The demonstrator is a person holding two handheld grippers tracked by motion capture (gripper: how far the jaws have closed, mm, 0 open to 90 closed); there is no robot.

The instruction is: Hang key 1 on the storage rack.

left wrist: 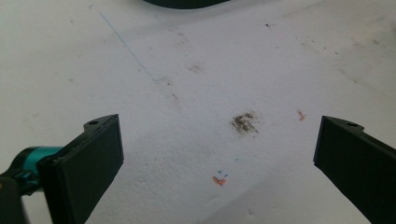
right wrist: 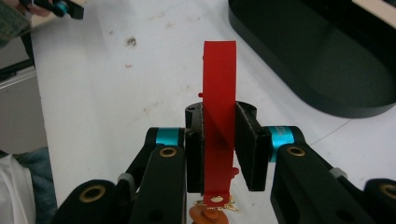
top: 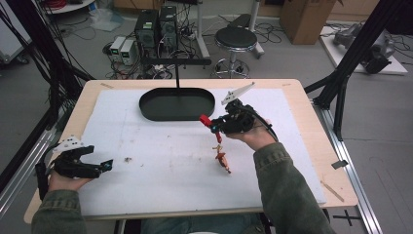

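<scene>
Right gripper view looks along the right gripper, whose two black jaws are clamped flat against the sides of a red strap. The strap stands upright between the pads and rises past their tips. At its lower end a gilt fitting joins it to something orange, probably so that whatever is attached can hang free below the hand.

From the high view, the same right gripper hovers above the white foam mat, just in front of the black oval tray. The red piece juts from its tip, and a small orange and brown charm dangles beneath, its lowest part at or just above the mat; I cannot tell whether it touches. A thin black post with a crossbar stands in the tray, and my guess is that the charm is meant to be hung there, which would explain the grip on the strap and not the figure.

The left gripper rests low at the left edge of the table, well apart from the work. In the left gripper view its jaws stand wide apart with nothing between them, over stained foam and a dark smudge.
</scene>
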